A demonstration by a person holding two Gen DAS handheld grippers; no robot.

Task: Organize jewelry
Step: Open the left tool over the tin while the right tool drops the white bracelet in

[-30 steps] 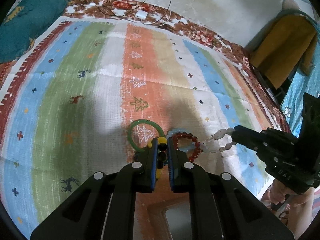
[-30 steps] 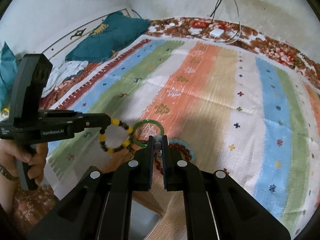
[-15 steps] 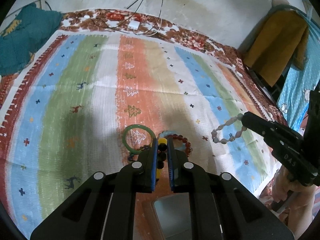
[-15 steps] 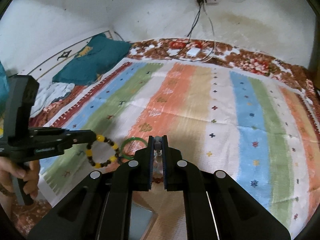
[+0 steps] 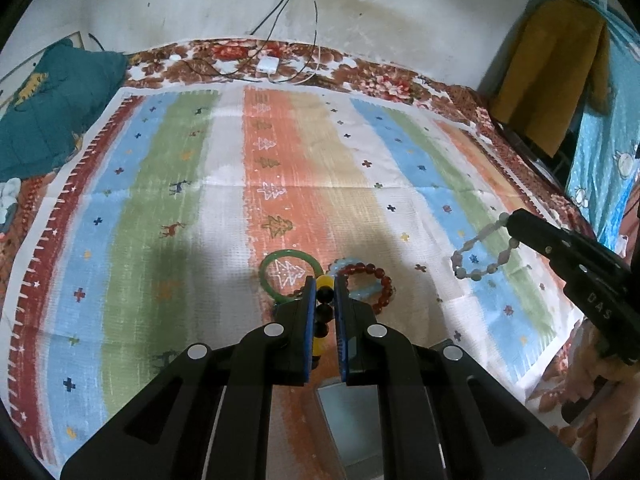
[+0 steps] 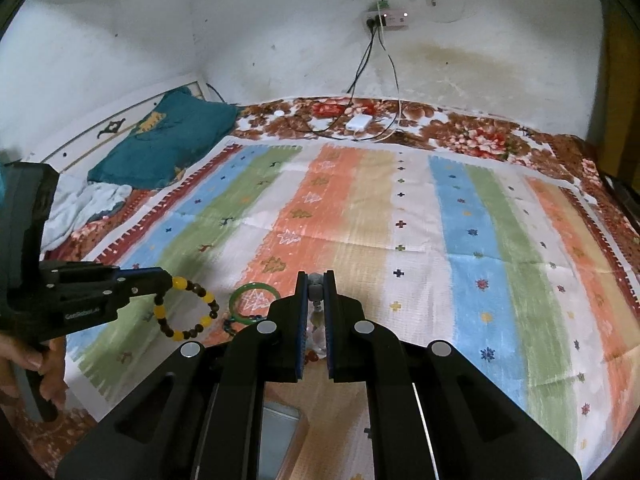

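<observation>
Left gripper [image 5: 322, 300]: your jaws pinch the yellow-and-black bead bracelet [image 6: 185, 312], lifted off the bed.
Right gripper [image 6: 316, 294]: clamped on the pale bead bracelet [image 5: 478, 254], dangling at 3 o'clock.
On the striped mat [image 5: 224, 208]: green bangle [image 5: 290, 276] and red bead bracelet [image 5: 370, 284] at 6 o'clock.
Handling: light, floppy strands; hold one bead. The bangle looks stiff and slippery; grip its rim.

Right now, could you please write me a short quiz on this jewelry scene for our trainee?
1. True or false: the green bangle hangs from the right tongs.
2. Which bracelet do the left tongs hold? A. red beads B. yellow and dark beads C. pale beads
3. Fill in: the red bead bracelet lies on the ____ stripe of the cloth.

Key: 1 false, it lies on the cloth; 2 B, the yellow and dark bracelet; 3 orange.
</observation>
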